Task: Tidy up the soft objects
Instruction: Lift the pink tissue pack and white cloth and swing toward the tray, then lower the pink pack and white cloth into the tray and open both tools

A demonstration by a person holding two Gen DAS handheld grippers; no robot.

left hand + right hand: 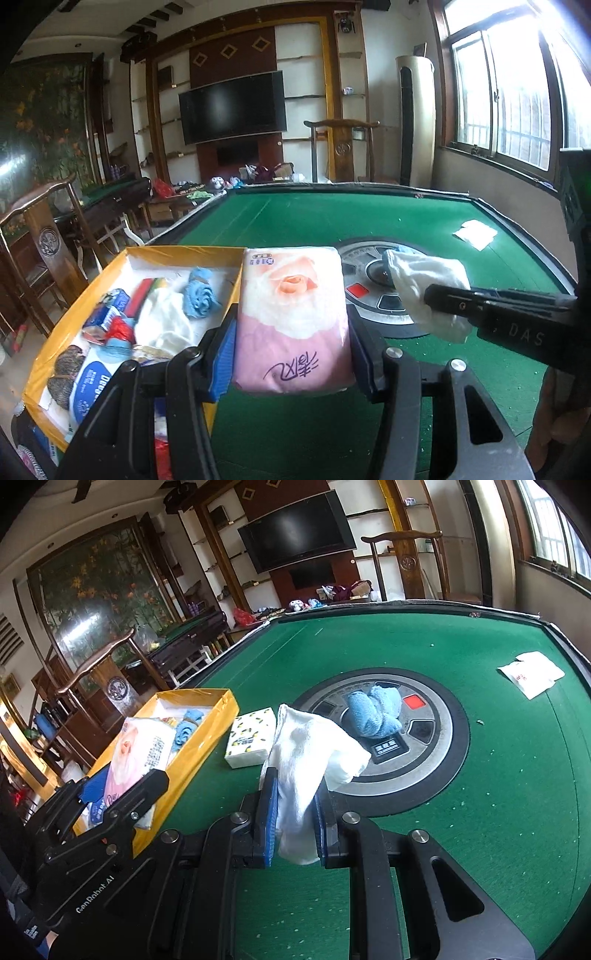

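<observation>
My left gripper (291, 332) is shut on a pink rose-print tissue pack (291, 314), held above the near right edge of the yellow box (40, 365); the pack also shows in the right wrist view (142, 753). My right gripper (295, 805) is shut on a white cloth (310, 757), held over the green table, right of the box (192, 753). The cloth shows in the left wrist view (428, 291). A blue towel (375, 710) lies on the table's round centre panel (443, 734). A lemon-print tissue pack (251, 742) lies beside the box.
The box holds a white cloth (166, 321), a blue cloth (199, 291), wipes packs and other soft items. A white packet (532, 674) lies at the table's far right. Wooden chairs (40, 236) and another table stand to the left.
</observation>
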